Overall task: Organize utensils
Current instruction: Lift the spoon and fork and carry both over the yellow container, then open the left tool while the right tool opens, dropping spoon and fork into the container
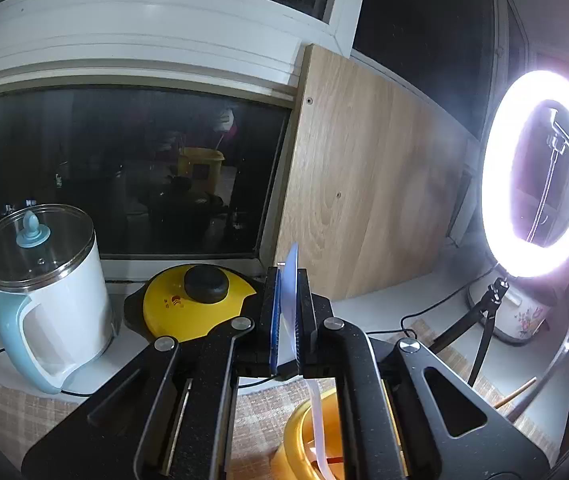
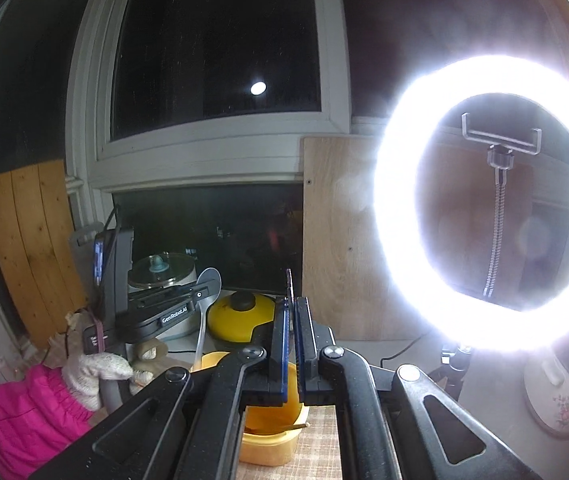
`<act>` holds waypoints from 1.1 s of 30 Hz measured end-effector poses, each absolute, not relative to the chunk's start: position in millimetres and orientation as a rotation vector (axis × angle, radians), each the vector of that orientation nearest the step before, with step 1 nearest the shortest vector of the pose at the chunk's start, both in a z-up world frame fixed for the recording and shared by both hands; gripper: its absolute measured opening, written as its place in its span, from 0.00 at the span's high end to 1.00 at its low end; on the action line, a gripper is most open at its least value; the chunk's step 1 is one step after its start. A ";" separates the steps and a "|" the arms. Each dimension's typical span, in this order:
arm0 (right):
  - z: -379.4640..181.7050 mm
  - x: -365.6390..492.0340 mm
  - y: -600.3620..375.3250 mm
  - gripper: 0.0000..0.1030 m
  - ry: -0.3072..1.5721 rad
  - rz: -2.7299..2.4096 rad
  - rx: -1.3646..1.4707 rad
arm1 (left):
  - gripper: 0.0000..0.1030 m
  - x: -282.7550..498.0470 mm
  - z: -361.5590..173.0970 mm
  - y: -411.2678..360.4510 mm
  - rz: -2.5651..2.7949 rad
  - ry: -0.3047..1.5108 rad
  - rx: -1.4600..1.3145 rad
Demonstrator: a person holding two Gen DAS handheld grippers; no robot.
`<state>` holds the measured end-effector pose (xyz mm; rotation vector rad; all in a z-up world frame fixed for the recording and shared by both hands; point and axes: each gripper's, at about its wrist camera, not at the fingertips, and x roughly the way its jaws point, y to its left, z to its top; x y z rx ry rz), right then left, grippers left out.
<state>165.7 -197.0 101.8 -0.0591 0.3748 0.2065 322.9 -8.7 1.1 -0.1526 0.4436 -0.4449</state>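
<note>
My left gripper (image 1: 289,280) is shut on a pale plastic spoon (image 1: 291,276). The spoon's bowl sticks up past the tips and its handle hangs down into a yellow tub (image 1: 304,436). From the right wrist, the left gripper (image 2: 206,298) shows at the left, holding the spoon (image 2: 208,280) upright over the tub (image 2: 272,448). A gloved hand (image 2: 96,372) in a pink sleeve carries it. My right gripper (image 2: 292,304) is shut above the tub. A thin dark sliver stands between its tips, and I cannot tell what it is. A thin wooden stick (image 2: 284,426) lies inside the tub.
A white and blue kettle (image 1: 44,292) and a yellow-lidded pot (image 1: 196,304) stand at the back by the dark window. A wooden board (image 1: 364,180) leans behind them. At the right are a bright ring light (image 1: 540,168) on a stand and a floral jar (image 1: 524,320). A checked cloth covers the table.
</note>
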 end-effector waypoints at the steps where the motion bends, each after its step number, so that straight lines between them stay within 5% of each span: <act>1: 99.8 168.7 -194.9 1.00 0.376 0.203 -0.067 | 0.96 323.0 0.0 -8.0 -0.445 0.445 -0.151; 33: 11.0 226.2 -172.9 0.99 0.634 0.276 -0.052 | 0.96 302.9 -21.4 -23.6 -0.534 0.536 -0.046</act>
